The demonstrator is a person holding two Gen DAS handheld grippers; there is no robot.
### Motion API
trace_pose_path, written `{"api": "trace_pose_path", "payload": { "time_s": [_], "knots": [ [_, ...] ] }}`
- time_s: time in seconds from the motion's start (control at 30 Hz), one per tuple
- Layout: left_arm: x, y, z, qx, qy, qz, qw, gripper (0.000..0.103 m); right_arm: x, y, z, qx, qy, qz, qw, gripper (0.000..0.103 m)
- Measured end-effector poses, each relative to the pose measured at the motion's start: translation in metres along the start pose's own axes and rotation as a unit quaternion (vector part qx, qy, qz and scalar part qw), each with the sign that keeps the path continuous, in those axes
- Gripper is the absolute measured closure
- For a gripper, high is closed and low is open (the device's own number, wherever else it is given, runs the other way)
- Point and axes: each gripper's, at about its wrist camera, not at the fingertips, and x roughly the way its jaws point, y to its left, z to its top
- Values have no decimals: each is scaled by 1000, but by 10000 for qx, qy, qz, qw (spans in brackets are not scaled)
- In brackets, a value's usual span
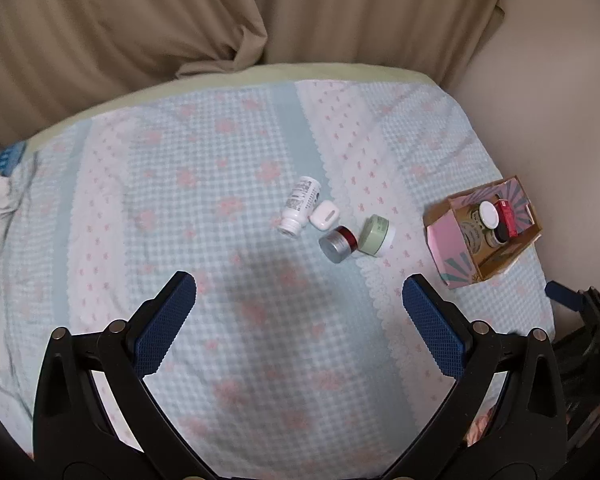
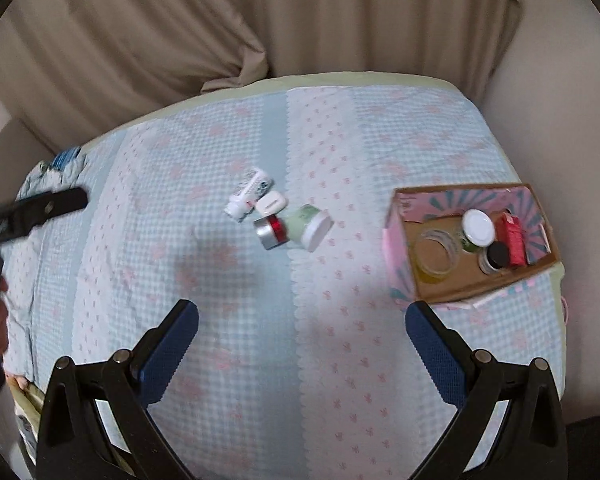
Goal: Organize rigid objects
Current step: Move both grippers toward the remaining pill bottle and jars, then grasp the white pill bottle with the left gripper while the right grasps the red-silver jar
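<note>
On bedspread (image 1: 228,184): white bottle (image 1: 299,206), label unreadable | left claw (image 1: 299,312) agape | right claw (image 2: 302,340) agape

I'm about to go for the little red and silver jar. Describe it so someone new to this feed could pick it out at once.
On the blue-and-pink checked bedspread, four loose items cluster mid-bed, left of the cardboard box. The red and silver jar lies on its side at the cluster's near edge, touching the pale green jar. It alone has a silver metallic cap and red band; the white bottle and white case lie behind it.
</note>
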Motion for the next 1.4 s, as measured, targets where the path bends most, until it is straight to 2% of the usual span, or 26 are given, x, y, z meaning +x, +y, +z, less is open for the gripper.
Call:
{"api": "trace_pose_path", "payload": {
  "time_s": [0.27, 0.47, 0.57, 0.7, 0.8, 0.93, 1.2, 1.33, 1.4],
  "knots": [
    [69, 10, 24, 31, 552, -214, 9982, 0, 43, 33, 14, -649, 84, 44, 9978, 0],
    [129, 11, 49, 180, 963, -260, 9949, 0, 96, 41, 32, -762, 126, 195, 9968, 0],
    [175, 9, 64, 408, 1193, -199, 9918, 0, 127, 49, 38, -884, 153, 194, 9958, 7],
    [223, 7, 80, 574, 1392, -257, 9883, 0, 175, 60, 43, -1128, 297, 40, 9932, 17],
    [259, 7, 90, 617, 1710, -403, 9825, 0, 207, 65, 47, -1253, 380, -86, 9914, 18],
    [304, 13, 99, 465, 2080, -567, 9754, 0, 241, 76, 48, -1751, 465, -417, 9826, 18],
    [351, 5, 102, 834, 2473, -381, 9646, 1, 285, 90, 52, -2097, 727, -485, 9739, 18],
    [364, 2, 102, 896, 2552, -328, 9622, 5, 295, 96, 56, -2353, 730, -606, 9673, 19],
    [370, 3, 102, 897, 2624, -299, 9603, 12, 301, 98, 56, -2447, 801, -619, 9643, 28]
  ]
}}
